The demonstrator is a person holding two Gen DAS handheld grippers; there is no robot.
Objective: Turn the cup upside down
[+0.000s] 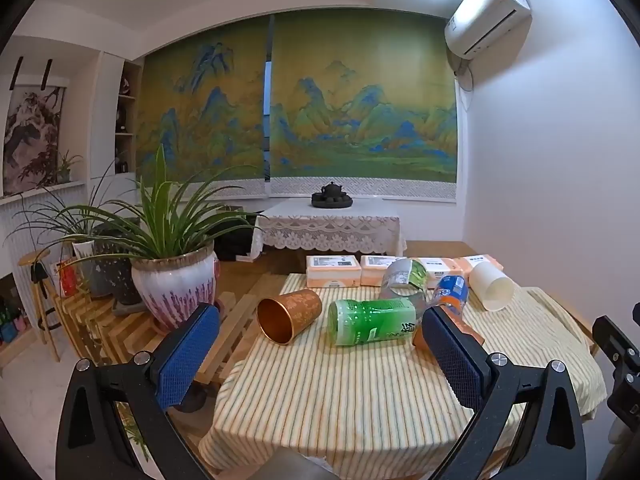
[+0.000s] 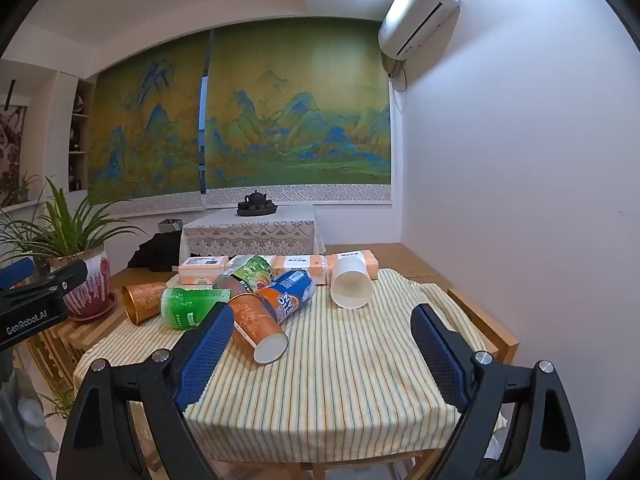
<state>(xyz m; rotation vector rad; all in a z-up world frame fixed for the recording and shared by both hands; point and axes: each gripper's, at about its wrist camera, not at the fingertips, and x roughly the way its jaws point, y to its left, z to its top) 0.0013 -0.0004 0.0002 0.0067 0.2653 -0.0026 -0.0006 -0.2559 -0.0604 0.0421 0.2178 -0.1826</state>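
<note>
Three cups lie on their sides on the striped tablecloth (image 1: 340, 392). A copper patterned cup (image 1: 289, 314) lies at the left, mouth toward me; it also shows in the right wrist view (image 2: 141, 301). An orange patterned paper cup (image 2: 258, 330) lies in the middle, mostly hidden behind my left gripper's right finger in the left wrist view. A plain white cup (image 1: 491, 286) lies at the far right, also in the right wrist view (image 2: 351, 284). My left gripper (image 1: 320, 354) is open and empty above the near table. My right gripper (image 2: 322, 354) is open and empty.
A green bottle (image 1: 372, 321), a clear green-labelled bottle (image 1: 404, 278) and a blue-orange soda bottle (image 2: 290, 294) lie among the cups. Tissue packs (image 1: 333, 271) line the far table edge. A potted plant (image 1: 176, 280) stands left. The wall is close on the right.
</note>
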